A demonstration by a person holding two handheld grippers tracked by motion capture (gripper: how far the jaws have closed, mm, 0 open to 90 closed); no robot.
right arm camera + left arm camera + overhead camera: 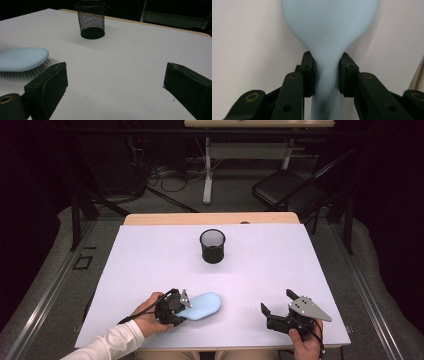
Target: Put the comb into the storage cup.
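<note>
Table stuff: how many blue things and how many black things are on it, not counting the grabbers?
Blue: 1, the hairbrush
Black: 1, the mesh cup
Total: 2

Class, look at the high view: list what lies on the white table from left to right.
Left gripper → light blue hairbrush → black mesh cup → right gripper.
</note>
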